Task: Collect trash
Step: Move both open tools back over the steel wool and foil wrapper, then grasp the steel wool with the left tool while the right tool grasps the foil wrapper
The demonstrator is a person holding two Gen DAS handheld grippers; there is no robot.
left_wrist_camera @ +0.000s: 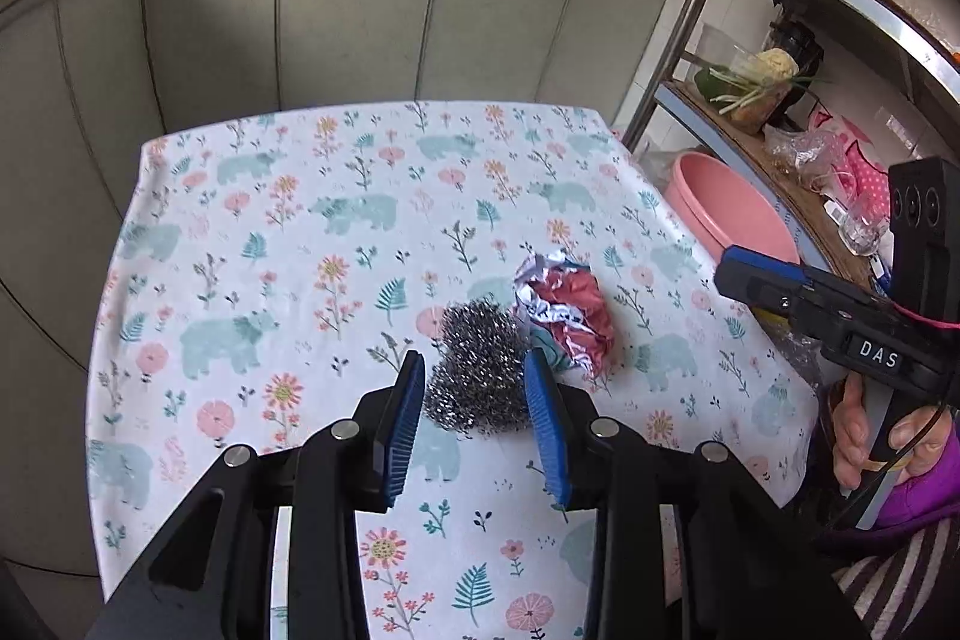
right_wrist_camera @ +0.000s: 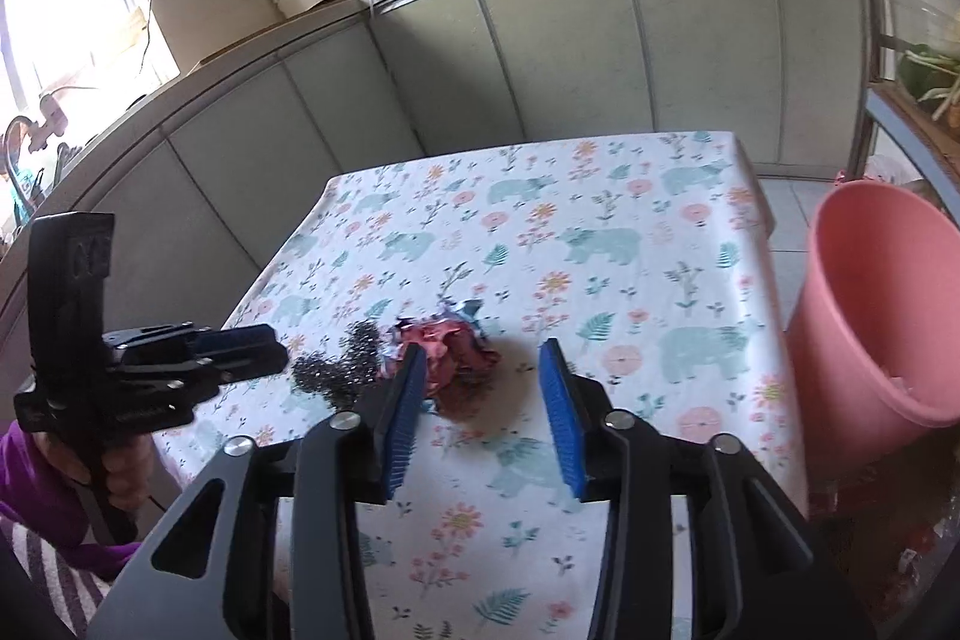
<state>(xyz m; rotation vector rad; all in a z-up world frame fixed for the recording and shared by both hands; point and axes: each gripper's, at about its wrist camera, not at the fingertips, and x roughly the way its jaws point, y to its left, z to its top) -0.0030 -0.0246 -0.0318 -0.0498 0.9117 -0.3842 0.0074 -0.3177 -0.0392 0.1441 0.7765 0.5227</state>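
your two grippers hang over the trash on the table.
the steel wool [left_wrist_camera: 477, 370] lies on the flowered cloth [left_wrist_camera: 300, 232], between the spread fingers of your left gripper [left_wrist_camera: 474, 370], with the crumpled wrapper [left_wrist_camera: 567, 313] touching it; your right gripper [right_wrist_camera: 483, 370] is spread too, holding nothing, and the pink bin [right_wrist_camera: 876, 304] stands beside the table.

We note a matt printed cloth [left_wrist_camera: 288, 244] over the table. Steel-wool scourer [left_wrist_camera: 477, 370]: wiry, glinting metal. Crumpled wrapper [left_wrist_camera: 567, 307]: shiny, foil-like, creased. Pink bin [right_wrist_camera: 870, 304] off the table's right edge: smooth plastic. Gripper pads [left_wrist_camera: 399, 424]: ribbed blue.
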